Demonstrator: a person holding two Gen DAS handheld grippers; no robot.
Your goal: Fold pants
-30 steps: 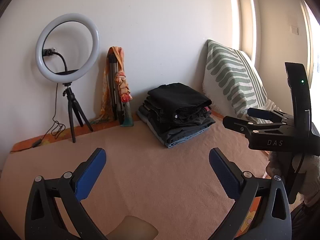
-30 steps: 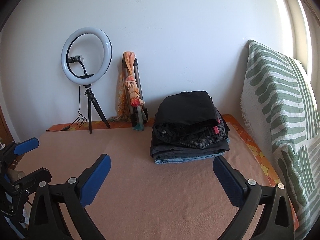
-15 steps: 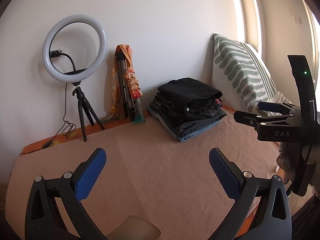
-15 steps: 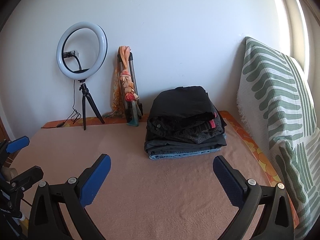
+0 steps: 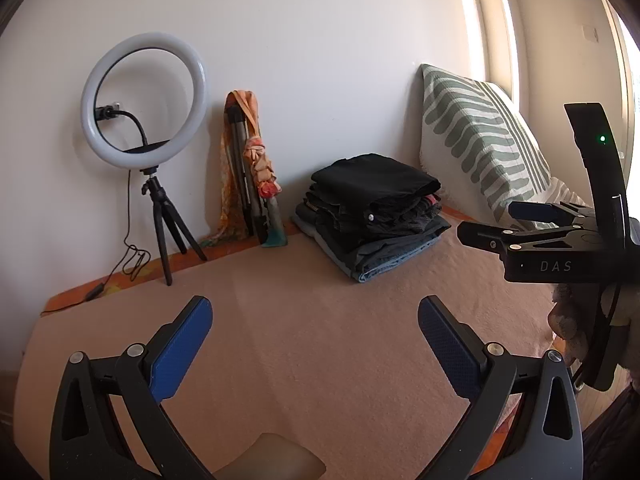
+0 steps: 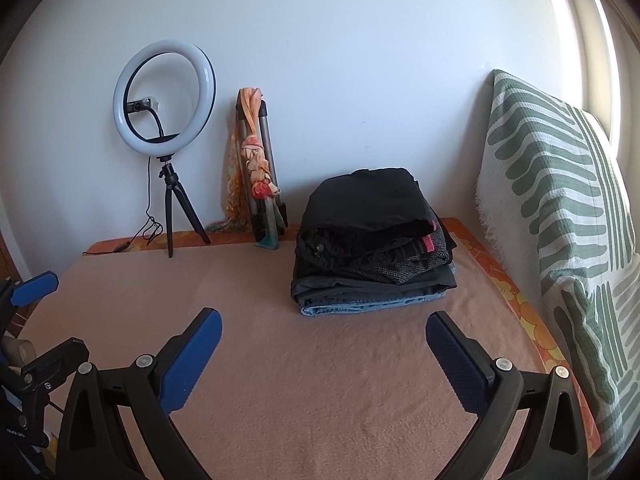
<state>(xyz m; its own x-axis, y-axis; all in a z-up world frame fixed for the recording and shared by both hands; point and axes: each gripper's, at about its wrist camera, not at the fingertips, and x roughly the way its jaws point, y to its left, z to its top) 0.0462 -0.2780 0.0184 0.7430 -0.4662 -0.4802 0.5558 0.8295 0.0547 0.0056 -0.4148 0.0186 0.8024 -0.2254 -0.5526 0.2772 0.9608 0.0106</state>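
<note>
At about ten o'clock in the left wrist view, a white ring light on a small black tripod [image 5: 145,100] stands against the white wall, with its cable running down to the bed. Beside it, near eleven o'clock, a folded grey tripod wrapped in an orange patterned scarf [image 5: 250,168] leans on the same wall. Low in this view, the left claw [image 5: 314,340] is wide open, its blue pads far apart, and it holds nothing; it hangs above the bare peach-coloured blanket of the bed [image 5: 304,328]. At about one o'clock lies the stack of folded dark and blue-denim pants [image 5: 372,212], near the wall and well apart from both claws. At two o'clock a white cushion with green stripes [image 5: 476,136] stands up behind the stack. At three o'clock the right claw [image 6: 323,350] comes in from the side; its own view shows it also wide open and empty. No unfolded pants are visible on the blanket, so I cannot tell which pair is the next one. I judge the fabric to be soft and limp, and the denim rather heavy; it will sag and slip when lifted by one point. It seems better to take hold at the waistband corners, one claw on each, pinching through all layers.
</note>
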